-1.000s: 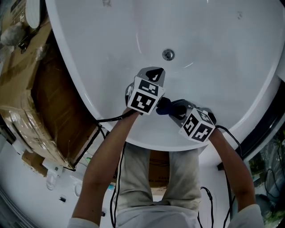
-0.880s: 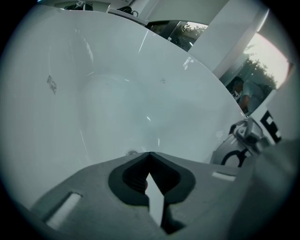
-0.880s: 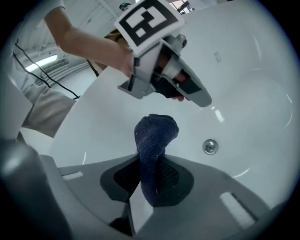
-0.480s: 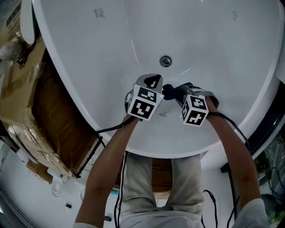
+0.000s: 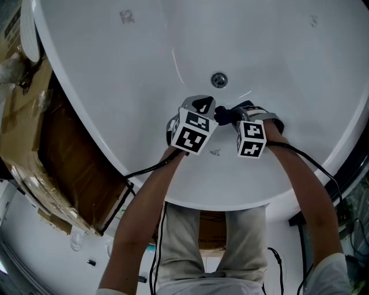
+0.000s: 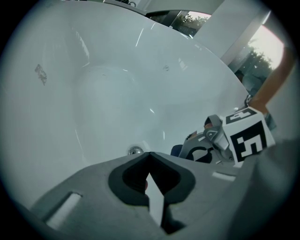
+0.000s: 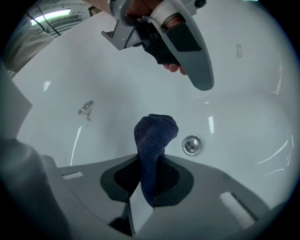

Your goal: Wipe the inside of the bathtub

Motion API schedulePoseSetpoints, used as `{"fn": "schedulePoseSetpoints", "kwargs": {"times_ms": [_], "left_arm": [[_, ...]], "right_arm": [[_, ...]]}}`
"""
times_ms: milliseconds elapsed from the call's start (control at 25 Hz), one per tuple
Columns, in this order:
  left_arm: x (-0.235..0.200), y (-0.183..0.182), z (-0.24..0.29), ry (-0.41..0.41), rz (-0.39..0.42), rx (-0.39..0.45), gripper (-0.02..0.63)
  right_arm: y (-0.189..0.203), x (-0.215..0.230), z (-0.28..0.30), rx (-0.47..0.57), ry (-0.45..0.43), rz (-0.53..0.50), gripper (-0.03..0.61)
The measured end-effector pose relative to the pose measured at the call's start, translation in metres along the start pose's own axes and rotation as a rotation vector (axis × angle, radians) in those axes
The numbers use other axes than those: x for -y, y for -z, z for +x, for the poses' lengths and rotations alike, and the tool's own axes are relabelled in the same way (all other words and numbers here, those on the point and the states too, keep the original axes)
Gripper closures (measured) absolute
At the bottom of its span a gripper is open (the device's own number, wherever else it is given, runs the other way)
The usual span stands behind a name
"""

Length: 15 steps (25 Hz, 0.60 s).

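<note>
The white bathtub (image 5: 115, 86) fills the head view, with its round metal drain (image 5: 218, 79) near the middle. My right gripper (image 5: 223, 117) is shut on a dark blue cloth (image 7: 155, 135), whose bunched end sticks out past the jaws just left of the drain (image 7: 191, 145). The left gripper (image 5: 200, 106) hangs close beside it on the left, jaws shut with nothing between them (image 6: 149, 177). In the left gripper view the drain (image 6: 135, 150) lies just ahead and the right gripper (image 6: 209, 146) is at the right. A grey smudge (image 7: 86, 108) marks the tub wall.
A wrapped cardboard box (image 5: 34, 115) stands against the tub's left side. Another smudge (image 5: 125, 15) sits on the far tub wall. Black cables (image 5: 138, 168) trail over the near rim (image 5: 219, 199). A dark frame (image 5: 351, 155) borders the right.
Both grippers have moved further into the tub, toward the drain. The right gripper with the cloth has swung up and left, coming level beside the left gripper.
</note>
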<state>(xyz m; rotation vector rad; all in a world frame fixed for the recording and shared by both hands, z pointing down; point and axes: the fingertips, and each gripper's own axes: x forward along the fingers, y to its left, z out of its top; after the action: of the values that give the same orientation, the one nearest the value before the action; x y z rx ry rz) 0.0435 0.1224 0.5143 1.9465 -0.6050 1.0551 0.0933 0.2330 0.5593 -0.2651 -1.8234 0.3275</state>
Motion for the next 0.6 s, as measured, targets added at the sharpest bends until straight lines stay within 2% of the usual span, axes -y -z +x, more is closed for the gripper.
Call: {"fn": "schedulePoseSetpoints", "kwargs": {"times_ms": [320,600], "left_arm": [[-0.016,0.002,0.024,-0.009,-0.003,-0.024,0.615],[-0.014,0.005,0.034,0.015,0.031,-0.040,0.615]], "right_arm": [[0.010,0.042,0.031,-0.040,0.083,-0.086,0.523],[0.024,0.066,0.050,-0.077,0.144,-0.120,0.523]]}}
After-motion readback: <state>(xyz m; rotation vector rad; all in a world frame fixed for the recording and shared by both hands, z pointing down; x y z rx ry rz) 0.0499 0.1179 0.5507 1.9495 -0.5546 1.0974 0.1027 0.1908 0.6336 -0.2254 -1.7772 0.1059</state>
